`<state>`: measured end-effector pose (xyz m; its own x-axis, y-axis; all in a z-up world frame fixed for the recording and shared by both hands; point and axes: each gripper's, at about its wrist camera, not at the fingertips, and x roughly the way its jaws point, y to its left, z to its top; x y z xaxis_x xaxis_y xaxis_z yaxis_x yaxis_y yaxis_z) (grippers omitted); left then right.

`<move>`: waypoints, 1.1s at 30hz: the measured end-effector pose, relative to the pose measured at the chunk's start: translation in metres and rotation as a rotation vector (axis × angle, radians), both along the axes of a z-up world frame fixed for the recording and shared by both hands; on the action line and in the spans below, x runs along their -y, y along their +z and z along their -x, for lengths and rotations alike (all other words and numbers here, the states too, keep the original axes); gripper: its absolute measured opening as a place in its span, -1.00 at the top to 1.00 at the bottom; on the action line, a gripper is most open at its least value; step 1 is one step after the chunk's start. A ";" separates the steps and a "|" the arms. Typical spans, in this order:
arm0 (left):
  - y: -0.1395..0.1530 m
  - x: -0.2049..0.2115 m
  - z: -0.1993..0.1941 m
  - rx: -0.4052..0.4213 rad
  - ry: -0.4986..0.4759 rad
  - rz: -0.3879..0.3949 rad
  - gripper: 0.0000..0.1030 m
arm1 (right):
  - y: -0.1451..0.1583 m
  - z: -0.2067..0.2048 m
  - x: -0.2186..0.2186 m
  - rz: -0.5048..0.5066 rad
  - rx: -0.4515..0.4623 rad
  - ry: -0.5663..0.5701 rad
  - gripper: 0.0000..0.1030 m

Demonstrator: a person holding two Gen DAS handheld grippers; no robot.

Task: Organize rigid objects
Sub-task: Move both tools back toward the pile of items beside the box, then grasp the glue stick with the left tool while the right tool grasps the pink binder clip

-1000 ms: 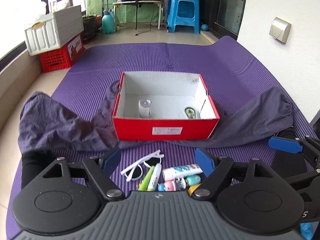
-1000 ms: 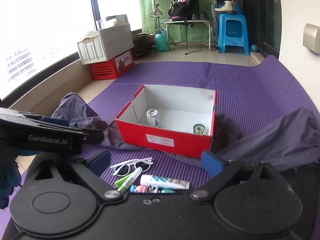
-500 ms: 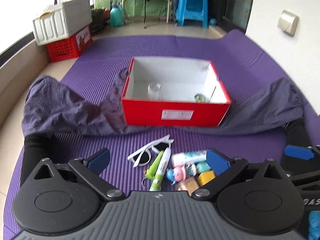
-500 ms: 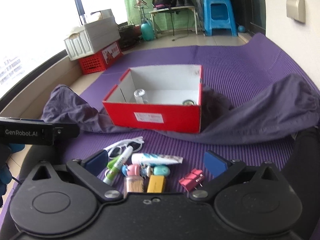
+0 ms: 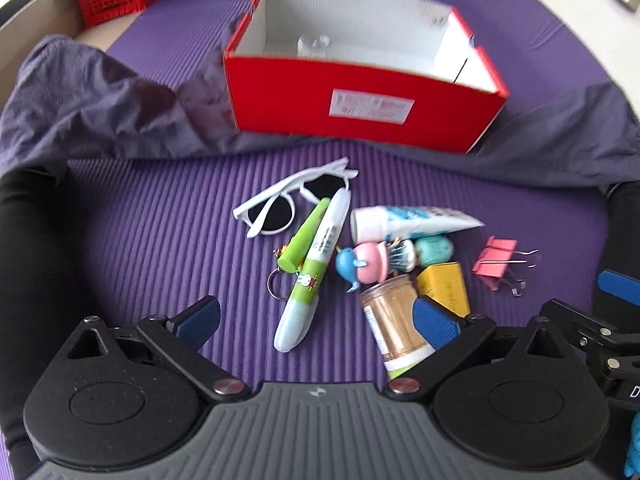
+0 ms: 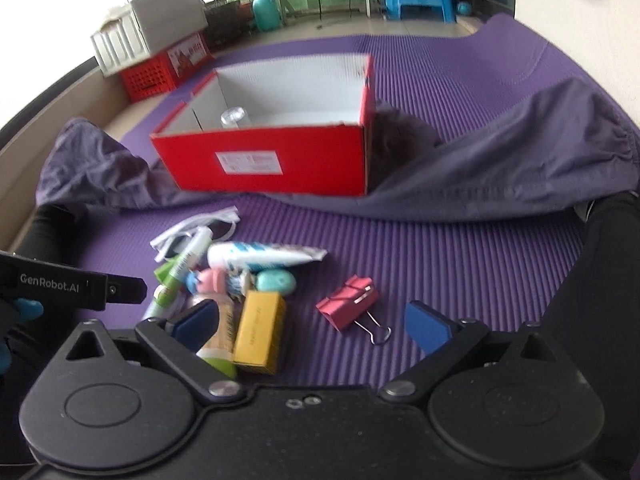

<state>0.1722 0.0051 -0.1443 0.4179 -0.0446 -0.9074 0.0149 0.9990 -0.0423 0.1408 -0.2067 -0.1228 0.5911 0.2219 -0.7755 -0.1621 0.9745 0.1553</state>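
Left gripper (image 5: pixel 316 320) & right gripper (image 6: pixel 316 326) both spread wide, nothing gripped, above small-item pile on purple mat (image 5: pixel 160 232). Pile incl. white sunglasses (image 5: pixel 280 208), tube (image 5: pixel 416 220), pink binder clip (image 6: pixel 348 306), near side of red box (image 5: pixel 360 104).

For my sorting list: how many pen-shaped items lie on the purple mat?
2. The white and green pen lies in the pile beside the sunglasses. The green pen-shaped keychain lies against its left side. Smaller ones may hide under the pile.
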 end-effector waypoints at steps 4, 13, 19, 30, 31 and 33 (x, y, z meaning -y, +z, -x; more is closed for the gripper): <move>-0.023 0.001 -0.014 -0.047 -0.023 -0.040 -1.00 | -0.016 -0.013 -0.002 0.040 -0.019 0.018 -0.90; -0.061 0.000 -0.037 -0.098 -0.032 -0.113 -0.99 | -0.054 -0.046 0.001 0.105 -0.096 0.138 -0.78; -0.075 -0.005 -0.042 -0.118 -0.008 -0.102 -0.99 | -0.069 -0.063 -0.003 0.103 -0.121 0.214 -0.66; -0.081 -0.009 -0.035 -0.058 -0.030 -0.078 -0.85 | -0.086 -0.071 0.002 0.114 -0.109 0.165 -0.41; -0.080 -0.008 -0.034 -0.048 -0.036 -0.080 -0.81 | -0.087 -0.070 0.001 0.119 -0.105 0.167 -0.41; -0.080 -0.007 -0.032 -0.036 -0.039 -0.082 -0.62 | -0.087 -0.070 0.000 0.130 -0.097 0.171 -0.39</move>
